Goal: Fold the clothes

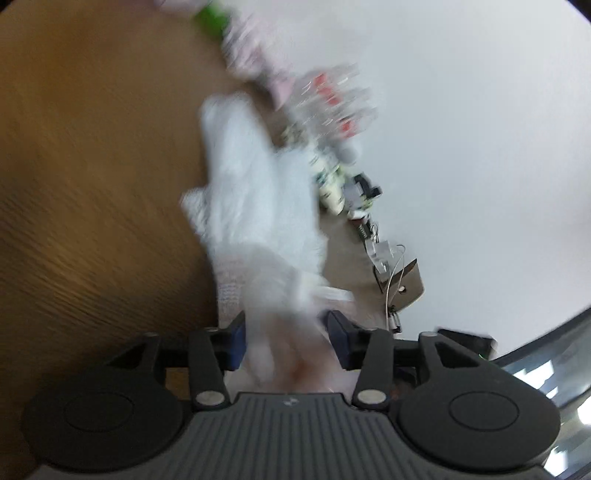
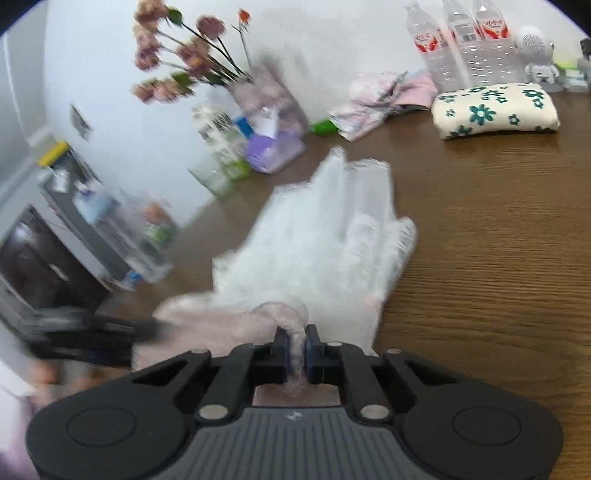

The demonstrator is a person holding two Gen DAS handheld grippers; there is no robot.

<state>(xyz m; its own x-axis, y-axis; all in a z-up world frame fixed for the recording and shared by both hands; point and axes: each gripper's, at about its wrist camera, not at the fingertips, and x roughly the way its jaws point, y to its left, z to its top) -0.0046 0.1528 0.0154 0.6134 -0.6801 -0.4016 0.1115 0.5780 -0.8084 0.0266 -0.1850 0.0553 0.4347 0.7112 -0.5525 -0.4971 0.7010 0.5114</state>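
Mid-fold: my right gripper (image 2: 295, 349) pinched the white garment (image 2: 317, 240), lifted near the folded floral cloth (image 2: 495, 110) on the table (image 2: 498, 258). Left gripper (image 1: 286, 341) stood wide around cloth, blurred. Next, I judged, lay it flat.

Brown wood-grain table (image 2: 498, 229) against plain white wall (image 2: 332, 33). Grey shelf unit (image 2: 92, 229) left of it, dark cabinet (image 2: 40, 266) beside that. Even, soft light.

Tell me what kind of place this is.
Probably a room in a home: a wooden table against a white wall, with a vase of flowers, water bottles and a folded floral cloth.
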